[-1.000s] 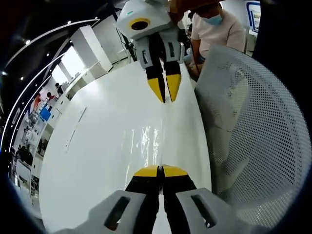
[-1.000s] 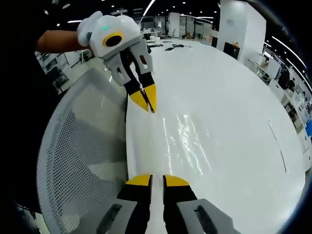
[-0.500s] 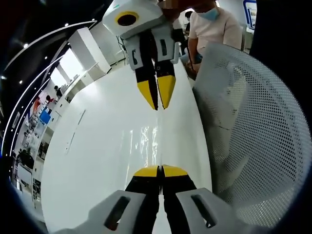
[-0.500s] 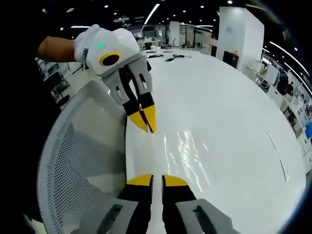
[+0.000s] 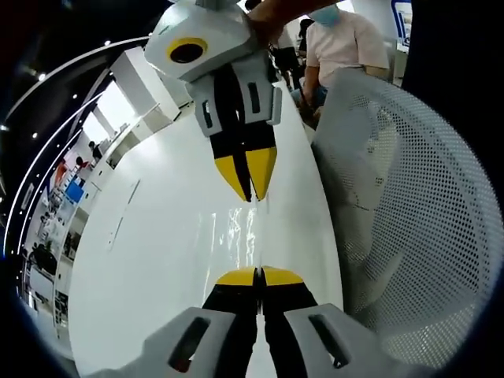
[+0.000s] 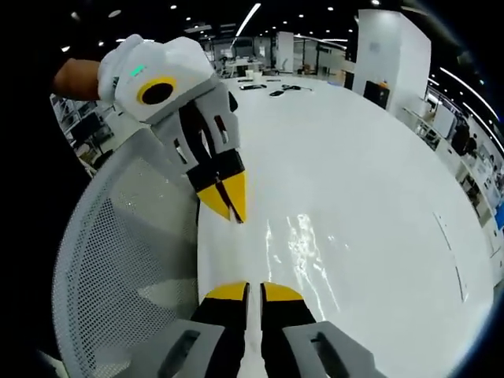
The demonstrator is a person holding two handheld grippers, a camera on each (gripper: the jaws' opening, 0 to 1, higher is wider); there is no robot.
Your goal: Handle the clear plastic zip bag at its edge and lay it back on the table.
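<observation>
The clear zip bag (image 5: 250,236) hangs stretched between the two tools just above the white counter (image 5: 157,260), showing mostly as glints. In the left gripper view, the left tool (image 5: 258,276) is clamped on the bag's near edge with its jaws pressed together, and the right tool (image 5: 250,183) pinches the far edge, tips nearly meeting. In the right gripper view, the right tool's own jaws show a thin gap, probably just the film's thickness, though glare makes that uncertain. To lay it well, lower both edges together, keep light tension so the film lands flat, then release. Count: one bag, two tools, one mesh chair back (image 5: 409,205), one seated person (image 5: 346,39).
</observation>
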